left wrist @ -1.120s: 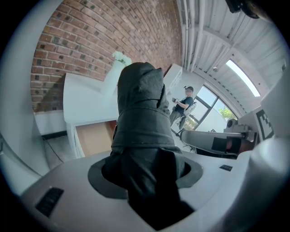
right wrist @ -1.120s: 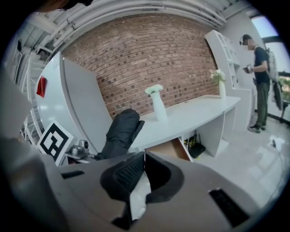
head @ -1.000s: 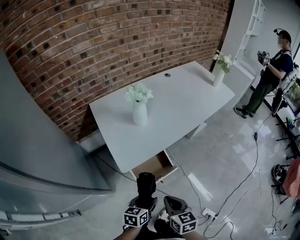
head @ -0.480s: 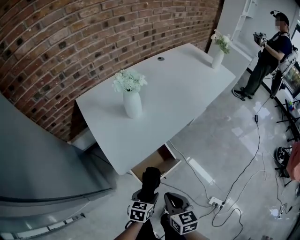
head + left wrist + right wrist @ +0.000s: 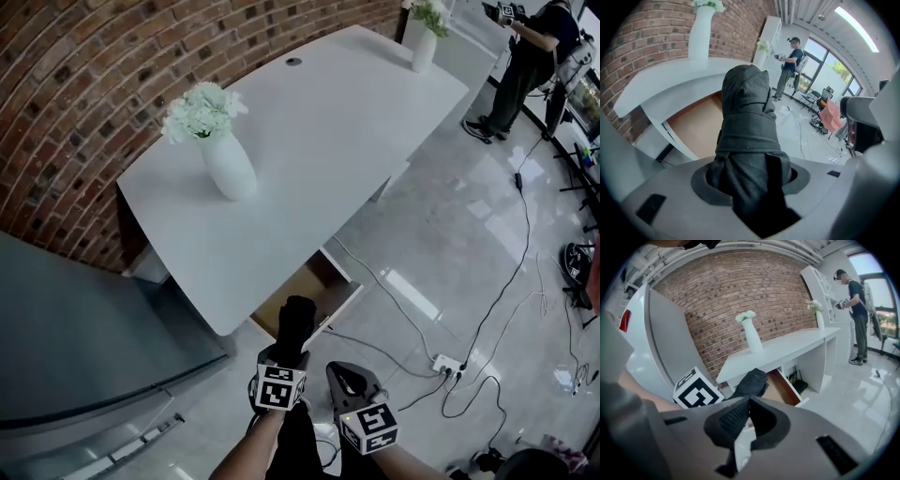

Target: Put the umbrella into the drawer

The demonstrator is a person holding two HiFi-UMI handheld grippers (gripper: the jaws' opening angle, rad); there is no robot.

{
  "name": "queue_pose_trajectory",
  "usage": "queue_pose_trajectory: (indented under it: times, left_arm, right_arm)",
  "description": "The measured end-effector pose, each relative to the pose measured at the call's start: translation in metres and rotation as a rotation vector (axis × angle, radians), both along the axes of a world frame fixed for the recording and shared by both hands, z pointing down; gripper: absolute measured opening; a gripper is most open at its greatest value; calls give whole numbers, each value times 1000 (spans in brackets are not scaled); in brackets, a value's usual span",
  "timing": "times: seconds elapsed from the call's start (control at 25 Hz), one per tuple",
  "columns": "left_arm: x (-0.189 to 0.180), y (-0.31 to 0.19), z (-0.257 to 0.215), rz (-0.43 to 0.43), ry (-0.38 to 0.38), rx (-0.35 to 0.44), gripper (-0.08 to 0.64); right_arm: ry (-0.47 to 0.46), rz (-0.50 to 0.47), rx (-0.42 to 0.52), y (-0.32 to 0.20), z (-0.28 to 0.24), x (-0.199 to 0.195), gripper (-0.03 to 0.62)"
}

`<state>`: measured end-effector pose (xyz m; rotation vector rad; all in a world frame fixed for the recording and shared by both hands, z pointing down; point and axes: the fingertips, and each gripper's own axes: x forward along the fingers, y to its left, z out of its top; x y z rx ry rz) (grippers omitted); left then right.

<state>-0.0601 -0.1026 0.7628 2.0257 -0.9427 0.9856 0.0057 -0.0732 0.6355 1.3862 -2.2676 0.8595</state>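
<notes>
Jaws of the left gripper are clamping the umbrella, which is masking part of the drawer; right gripper jaws are pressing together.

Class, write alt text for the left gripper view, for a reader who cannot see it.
The left gripper clamps a folded black umbrella, aimed at the open drawer under a white desk beside a brick wall.

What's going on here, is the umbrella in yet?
Not yet. The left gripper is shut on the folded black umbrella and points it toward the open drawer under the white desk. The umbrella is outside the drawer. The right gripper is beside it, with its jaws together and nothing in them.
</notes>
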Motion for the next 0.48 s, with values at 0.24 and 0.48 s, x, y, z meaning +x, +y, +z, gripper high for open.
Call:
queue_pose_trajectory:
  times: [0.24, 0.48]
  left_arm:
    - [-1, -15, 22, 38, -98, 14, 239]
    - [-3, -31, 41, -14, -103, -47, 239]
  right_arm:
    - [-42, 6, -19, 2, 30, 5, 17]
    - [-57, 16, -51, 8, 53, 8, 17]
